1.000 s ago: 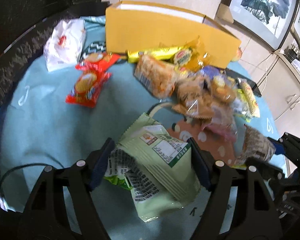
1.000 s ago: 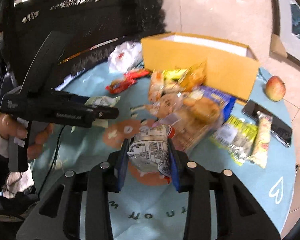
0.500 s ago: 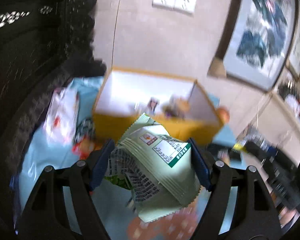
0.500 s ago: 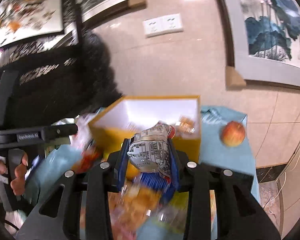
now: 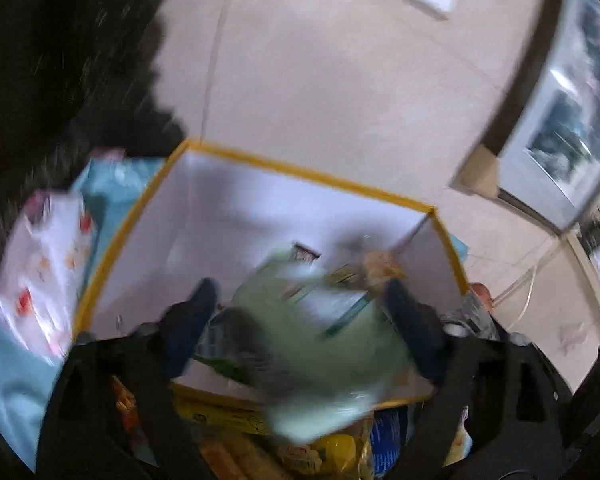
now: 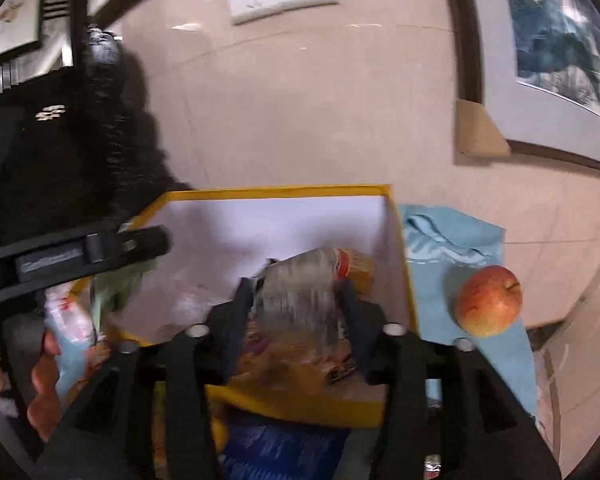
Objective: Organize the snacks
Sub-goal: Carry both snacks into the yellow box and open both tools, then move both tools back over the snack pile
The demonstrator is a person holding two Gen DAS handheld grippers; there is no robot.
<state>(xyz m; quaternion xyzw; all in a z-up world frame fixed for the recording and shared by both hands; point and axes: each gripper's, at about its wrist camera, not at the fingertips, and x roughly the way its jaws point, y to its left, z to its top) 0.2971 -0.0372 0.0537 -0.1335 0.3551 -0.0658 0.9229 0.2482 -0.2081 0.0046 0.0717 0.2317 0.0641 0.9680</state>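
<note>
Snacks blur between both sets of jaws above the yellow box (image 5: 120, 240). Left gripper (image 5: 300, 312) is opening, its fingers clear of the green packet (image 5: 324, 344), which slants lengthwise forward. Right gripper (image 6: 296, 300) is opening too; whether its fingers touch the grey packet (image 6: 300, 300), pointing forward, cannot be told.
</note>
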